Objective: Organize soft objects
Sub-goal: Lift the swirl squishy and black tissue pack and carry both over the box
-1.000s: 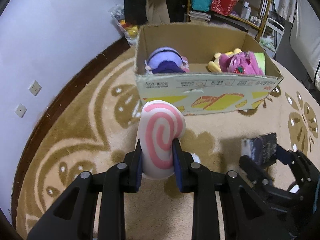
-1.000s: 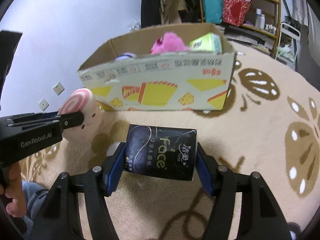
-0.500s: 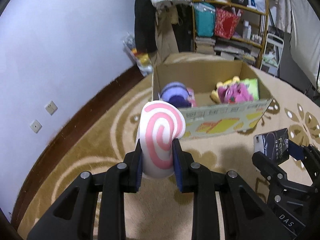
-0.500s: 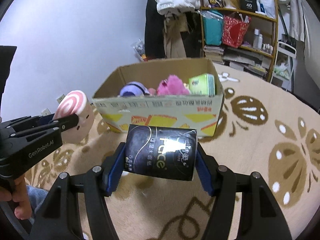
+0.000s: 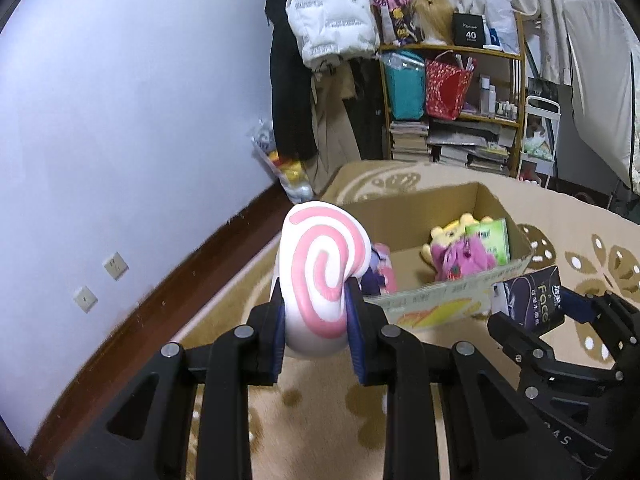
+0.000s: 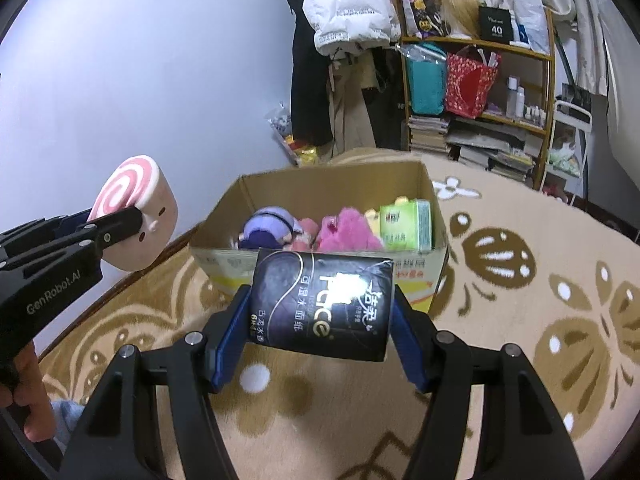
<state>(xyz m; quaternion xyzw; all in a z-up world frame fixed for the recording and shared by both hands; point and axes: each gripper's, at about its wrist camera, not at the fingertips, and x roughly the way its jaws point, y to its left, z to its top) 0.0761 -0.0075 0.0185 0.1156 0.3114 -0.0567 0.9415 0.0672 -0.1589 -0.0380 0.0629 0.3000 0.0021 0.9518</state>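
A tan carpet (image 6: 520, 360) with brown leaf and flower patterns covers the floor, running up to a pale wall with a dark skirting board. At the back stands a wooden shelf (image 6: 480, 80) crammed with bags, books and bottles, and a white puffer jacket (image 5: 332, 16) hangs beside dark clothes.

An open cardboard box (image 6: 320, 184) sits on the carpet ahead of both grippers. Inside it lie a purple plush (image 6: 266, 232), a pink fluffy toy (image 6: 348, 234) and a green tissue pack (image 6: 406, 226); the left view also shows a yellow plush (image 5: 450, 232) among them. The box's near wall stands between the held items and the space inside.

The left gripper (image 5: 316, 320) is clamped on a pink-swirl plush roll (image 5: 320, 276), held in the air to the left of the box. The right gripper (image 6: 320, 338) squeezes a dark tissue pack (image 6: 320, 304) by its two ends, just in front of the box's near wall.

Compared with a second ago, both grippers sit higher and look further down into the box, so its contents and the shelf behind show far more; the grips on both items are unchanged.
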